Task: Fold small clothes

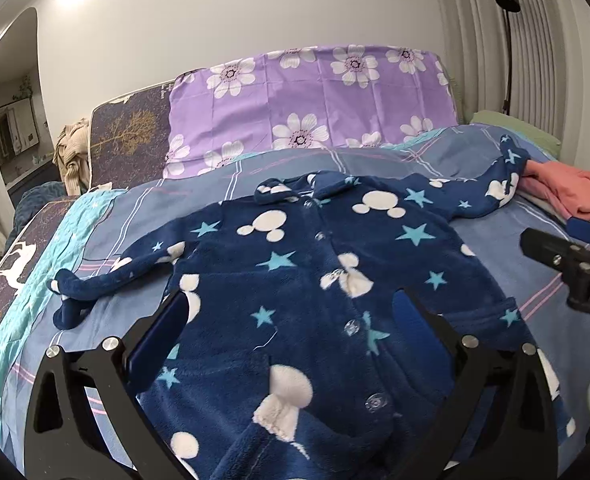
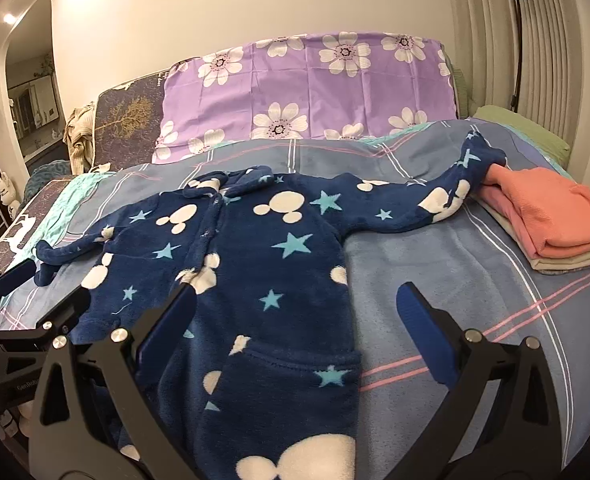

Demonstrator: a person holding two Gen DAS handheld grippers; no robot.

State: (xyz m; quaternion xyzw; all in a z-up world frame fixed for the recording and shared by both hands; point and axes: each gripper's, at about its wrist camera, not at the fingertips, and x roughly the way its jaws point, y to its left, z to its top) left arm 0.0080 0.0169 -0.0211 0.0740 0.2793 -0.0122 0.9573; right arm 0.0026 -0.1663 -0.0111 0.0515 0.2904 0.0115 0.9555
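Note:
A small navy fleece jacket [image 1: 295,280] with white mouse heads and teal stars lies flat, front up and buttoned, on the blue plaid bed cover [image 1: 535,280]. Both sleeves are spread out. It also shows in the right wrist view [image 2: 263,272]. My left gripper [image 1: 291,320] is open and empty, hovering over the jacket's lower front. My right gripper [image 2: 295,320] is open and empty over the jacket's right lower side and pocket. The right gripper also shows at the right edge of the left wrist view [image 1: 567,256]. The left gripper also shows at the left edge of the right wrist view [image 2: 27,300].
A stack of folded clothes with a salmon top [image 2: 551,216] sits at the bed's right, touching the jacket's right sleeve end. A purple flowered pillow [image 2: 307,88] leans at the head. A black lamp [image 2: 515,8] stands at the ribbed wall on the right.

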